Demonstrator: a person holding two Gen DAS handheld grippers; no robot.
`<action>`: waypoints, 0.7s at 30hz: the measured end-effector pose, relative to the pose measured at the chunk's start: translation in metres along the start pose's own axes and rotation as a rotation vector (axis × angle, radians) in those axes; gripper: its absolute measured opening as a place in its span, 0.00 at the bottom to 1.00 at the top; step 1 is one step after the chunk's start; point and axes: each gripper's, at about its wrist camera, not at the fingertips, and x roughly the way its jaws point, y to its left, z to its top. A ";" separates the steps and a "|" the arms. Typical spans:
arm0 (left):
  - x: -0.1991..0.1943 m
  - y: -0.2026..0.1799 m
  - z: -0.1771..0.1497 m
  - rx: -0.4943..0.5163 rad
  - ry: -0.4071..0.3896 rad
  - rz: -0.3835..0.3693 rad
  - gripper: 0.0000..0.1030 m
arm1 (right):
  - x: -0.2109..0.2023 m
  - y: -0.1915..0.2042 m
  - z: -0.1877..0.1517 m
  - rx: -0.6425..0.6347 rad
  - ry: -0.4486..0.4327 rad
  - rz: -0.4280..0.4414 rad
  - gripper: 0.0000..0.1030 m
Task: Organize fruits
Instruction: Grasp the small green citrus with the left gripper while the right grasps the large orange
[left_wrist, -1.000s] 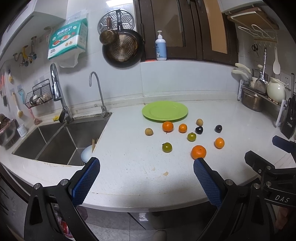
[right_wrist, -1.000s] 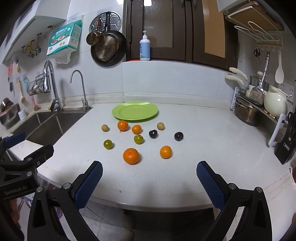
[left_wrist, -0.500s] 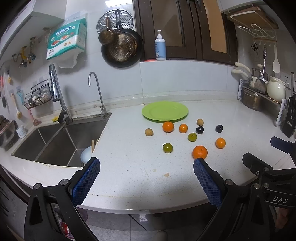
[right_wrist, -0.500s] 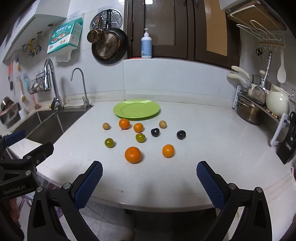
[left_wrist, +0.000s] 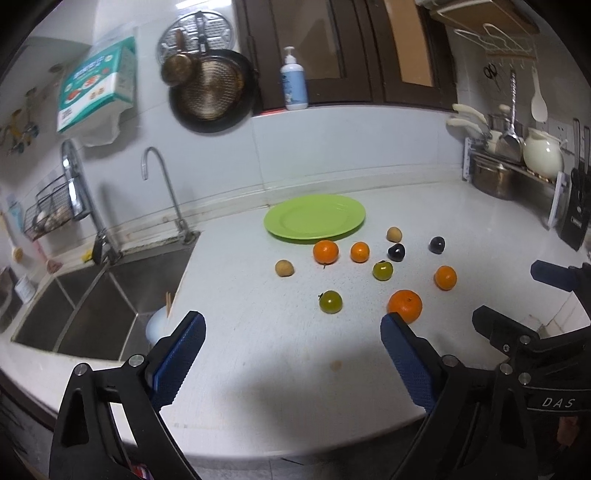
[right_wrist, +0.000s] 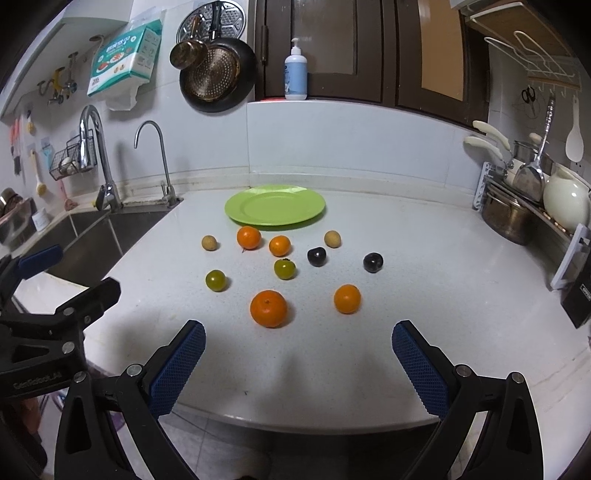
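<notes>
A green plate (right_wrist: 275, 205) lies empty at the back of the white counter; it also shows in the left wrist view (left_wrist: 314, 217). In front of it lie several loose fruits: a large orange (right_wrist: 268, 308), smaller oranges (right_wrist: 347, 298), two green fruits (right_wrist: 215, 280), two dark plums (right_wrist: 372, 262) and two tan ones (right_wrist: 209, 242). My right gripper (right_wrist: 297, 360) is open and empty, just short of the large orange. My left gripper (left_wrist: 290, 354) is open and empty, its right finger near the large orange (left_wrist: 405, 305).
A double sink (left_wrist: 85, 306) with two taps lies left of the fruit. A dish rack with pots and a white jug (right_wrist: 565, 201) stands at the right wall. A knife block (left_wrist: 576, 221) is at the far right. The counter's front edge is just under both grippers.
Both grippers have moved forward over the counter toward the fruit, which looks nearer. The fruit and plate have not moved. Both grippers stay open.
</notes>
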 end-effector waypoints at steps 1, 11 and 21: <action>0.004 0.000 0.001 0.008 0.000 -0.005 0.92 | 0.004 0.001 0.001 0.001 0.005 0.000 0.99; 0.057 -0.002 0.007 0.100 0.056 -0.099 0.76 | 0.051 0.008 0.007 0.020 0.090 0.022 0.86; 0.114 -0.006 0.008 0.157 0.168 -0.218 0.59 | 0.098 0.013 0.005 0.063 0.208 0.044 0.70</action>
